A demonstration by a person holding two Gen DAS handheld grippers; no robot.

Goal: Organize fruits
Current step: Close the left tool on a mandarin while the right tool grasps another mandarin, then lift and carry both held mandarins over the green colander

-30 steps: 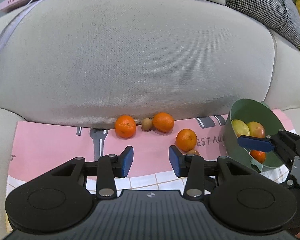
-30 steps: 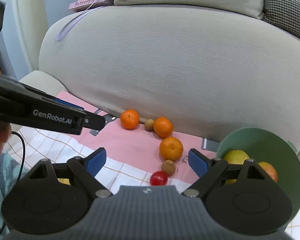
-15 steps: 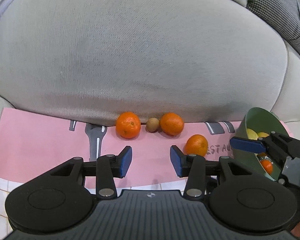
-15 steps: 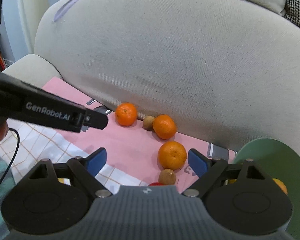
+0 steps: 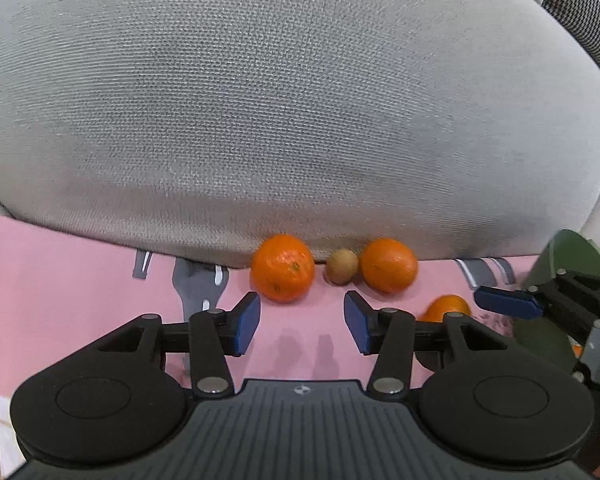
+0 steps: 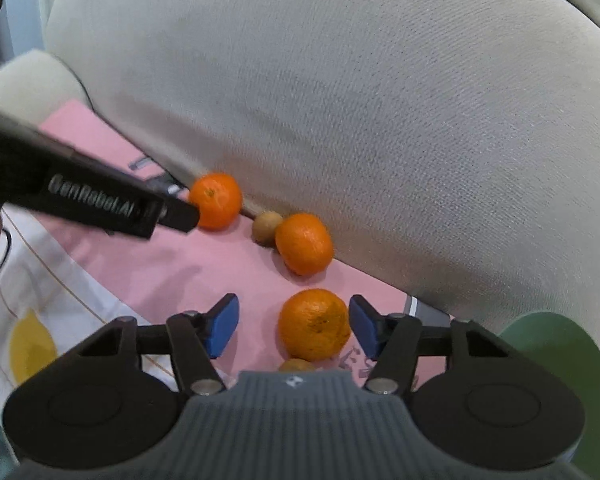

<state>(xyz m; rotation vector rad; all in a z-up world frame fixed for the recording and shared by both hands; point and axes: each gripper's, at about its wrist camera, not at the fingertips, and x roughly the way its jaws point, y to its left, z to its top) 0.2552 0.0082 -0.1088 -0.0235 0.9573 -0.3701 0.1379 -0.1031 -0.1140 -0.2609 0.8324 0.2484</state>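
Three oranges and a kiwi lie on a pink cloth [image 5: 80, 272] against the sofa back. My left gripper [image 5: 301, 320] is open and empty, just short of the left orange [image 5: 283, 267], with the kiwi [image 5: 342, 266] and second orange [image 5: 388, 265] beyond to the right. My right gripper [image 6: 294, 325] is open; the near orange [image 6: 314, 324] sits between its blue pads, closer to the right one. In the right wrist view the left orange [image 6: 216, 200], kiwi [image 6: 266, 227] and second orange [image 6: 304, 243] lie further off. The green bowl [image 6: 560, 356] is at the right.
The grey sofa back [image 5: 300, 120] rises directly behind the fruits. A small brown fruit [image 6: 296, 365] shows just under the right gripper's body. A white checked cloth with a yellow print [image 6: 32, 344] lies to the left. The green bowl also shows in the left wrist view [image 5: 568, 256].
Both grippers have moved forward and lower toward the fruits. The near orange now lies between the right gripper's pads; the left orange is closer to the left gripper. The red fruit has left view.
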